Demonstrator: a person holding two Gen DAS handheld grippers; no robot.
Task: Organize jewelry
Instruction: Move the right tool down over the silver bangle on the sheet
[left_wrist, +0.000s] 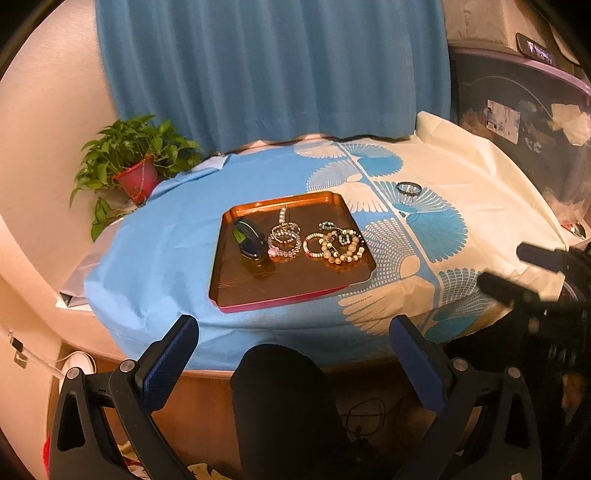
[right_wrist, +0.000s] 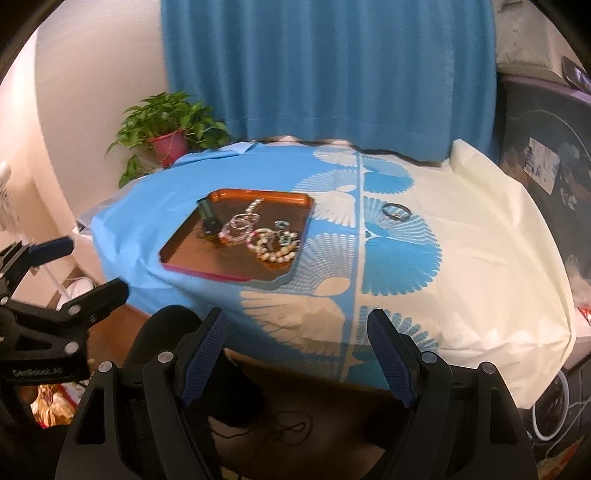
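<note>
An orange-brown tray lies on the cloth-covered table and holds several bead bracelets, a sparkly bracelet and a dark watch. A dark bangle lies alone on the cloth, right of the tray. My left gripper hangs open and empty before the table's near edge, short of the tray. My right gripper is open and empty too, over the near edge, well short of the bangle.
A potted plant stands at the table's back left corner. A blue curtain hangs behind. A dark cluttered bin sits to the right. A person's dark-clad knee is below the table edge.
</note>
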